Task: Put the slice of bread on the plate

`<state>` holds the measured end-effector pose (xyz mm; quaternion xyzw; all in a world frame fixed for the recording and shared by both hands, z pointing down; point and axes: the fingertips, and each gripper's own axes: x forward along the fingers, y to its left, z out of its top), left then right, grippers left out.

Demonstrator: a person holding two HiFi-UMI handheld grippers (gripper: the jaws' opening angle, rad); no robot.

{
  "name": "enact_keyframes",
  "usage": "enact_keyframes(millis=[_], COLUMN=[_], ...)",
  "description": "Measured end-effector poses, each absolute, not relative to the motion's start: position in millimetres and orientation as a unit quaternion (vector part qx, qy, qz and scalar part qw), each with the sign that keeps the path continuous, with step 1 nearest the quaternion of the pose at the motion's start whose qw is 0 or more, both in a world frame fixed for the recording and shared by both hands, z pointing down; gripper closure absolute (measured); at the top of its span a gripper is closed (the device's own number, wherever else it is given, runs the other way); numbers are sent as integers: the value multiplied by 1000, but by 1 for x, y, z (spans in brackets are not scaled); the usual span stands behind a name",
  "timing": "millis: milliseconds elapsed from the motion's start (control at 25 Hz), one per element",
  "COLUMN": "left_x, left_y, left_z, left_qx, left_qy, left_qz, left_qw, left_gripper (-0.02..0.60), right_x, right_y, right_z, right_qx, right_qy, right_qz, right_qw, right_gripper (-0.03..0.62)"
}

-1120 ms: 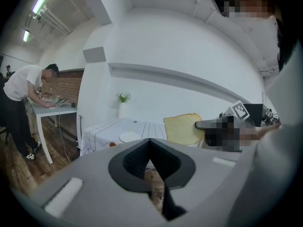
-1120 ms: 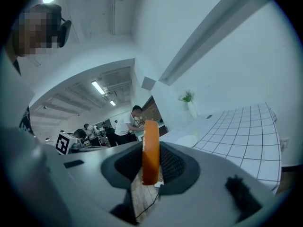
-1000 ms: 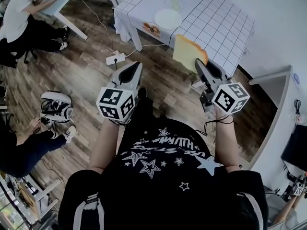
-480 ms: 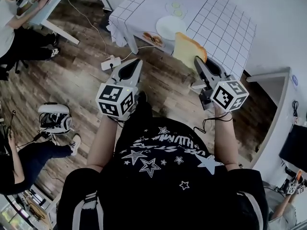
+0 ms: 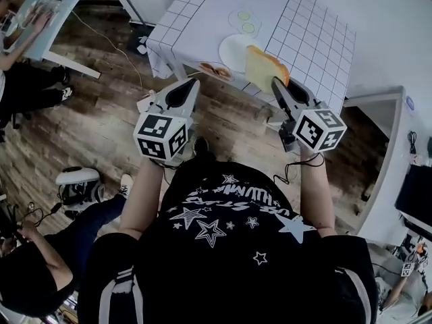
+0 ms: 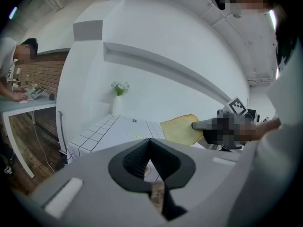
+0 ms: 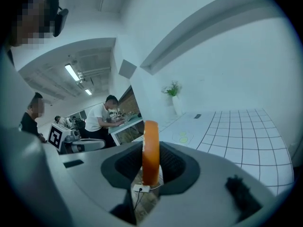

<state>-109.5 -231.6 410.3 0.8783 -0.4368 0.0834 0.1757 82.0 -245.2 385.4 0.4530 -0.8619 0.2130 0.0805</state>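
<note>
Head view showed the person standing at the near corner of a surface (image 5: 310,32) covered with a white cloth ruled in a grid. The right gripper (image 5: 276,83) was clamped on the slice of bread (image 5: 263,68), holding it by its lower edge so that it stood upright in the air, with the browned crust along its right side. The slice hung over the near edge of the surface and, from above, overlapped the right side of the round white plate (image 5: 232,46); it was not lying on the plate. Right gripper view showed the slice edge-on as an orange strip, pinched between the two dark pads.

The left gripper (image 5: 190,86) was beside it and well apart from the bread, pointing toward the same corner of the surface. Left gripper view showed its jaws drawn together at the tips with nothing between them.

A small dish (image 5: 214,69) of brownish food sat just left of the plate, near the cloth's edge. A vase of greenery (image 6: 119,92) stood at the far end of the surface, against the white wall. Below lay a wooden floor (image 5: 101,127).
</note>
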Motion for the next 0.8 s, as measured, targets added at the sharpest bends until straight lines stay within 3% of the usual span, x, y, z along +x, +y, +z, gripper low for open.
enact_keyframes(millis=[640, 800], left_x=[-115, -114], left_y=[-270, -277], left_z=[420, 427], left_qx=[906, 903], left_qy=[-368, -372], left_qz=[89, 94], left_qw=[189, 195], left_gripper=[574, 573], right_x=[65, 71], right_y=[-260, -271], right_z=[399, 408], right_qx=[519, 528], right_qy=[-820, -815], right_qz=[205, 167], right_qw=[127, 173], right_gripper=[496, 496])
